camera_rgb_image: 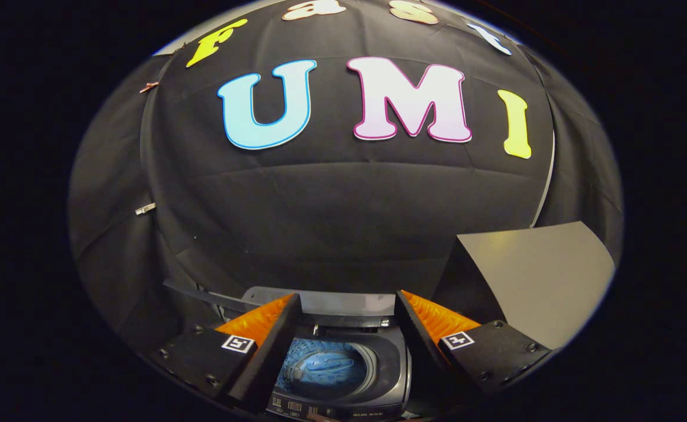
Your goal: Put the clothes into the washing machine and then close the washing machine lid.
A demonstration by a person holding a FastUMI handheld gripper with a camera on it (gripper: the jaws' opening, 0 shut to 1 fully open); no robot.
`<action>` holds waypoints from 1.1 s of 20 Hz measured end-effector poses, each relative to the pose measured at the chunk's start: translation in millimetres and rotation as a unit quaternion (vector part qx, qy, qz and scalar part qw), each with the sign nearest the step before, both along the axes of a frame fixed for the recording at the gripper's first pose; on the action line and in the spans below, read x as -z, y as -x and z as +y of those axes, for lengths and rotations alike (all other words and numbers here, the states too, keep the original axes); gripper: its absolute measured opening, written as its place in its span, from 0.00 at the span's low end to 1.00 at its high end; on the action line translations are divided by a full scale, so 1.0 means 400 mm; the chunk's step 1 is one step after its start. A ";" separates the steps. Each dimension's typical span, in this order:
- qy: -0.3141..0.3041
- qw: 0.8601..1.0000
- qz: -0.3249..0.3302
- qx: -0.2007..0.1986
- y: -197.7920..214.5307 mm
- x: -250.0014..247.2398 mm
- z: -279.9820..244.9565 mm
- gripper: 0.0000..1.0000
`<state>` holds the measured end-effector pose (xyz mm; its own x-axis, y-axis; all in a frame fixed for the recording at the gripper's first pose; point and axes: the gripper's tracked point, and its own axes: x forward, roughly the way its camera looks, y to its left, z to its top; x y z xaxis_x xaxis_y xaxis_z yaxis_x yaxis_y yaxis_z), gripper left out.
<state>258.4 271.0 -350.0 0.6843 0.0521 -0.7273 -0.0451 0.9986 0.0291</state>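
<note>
**Lid behind the open tub, gripper above and in front**

We held the gripper (348,310) with its fingers spread wide and nothing between them. Below and between the fingers sat the toy washing machine (343,375), tub open, with the blue clothes (326,369) already lying inside the drum. The raised lid (332,303) stood at the far rim of the opening, its long edge running crosswise between the fingertips. We judged the remaining step to be lid closure: reach beyond the tub, then bring the lid forward and down.
</note>
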 end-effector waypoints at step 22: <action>-0.036 0.993 -0.096 -0.066 0.159 -0.245 0.027 0.96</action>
<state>195.0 281.9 -252.1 0.7941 0.1968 -0.5750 -0.1866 0.9794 0.0775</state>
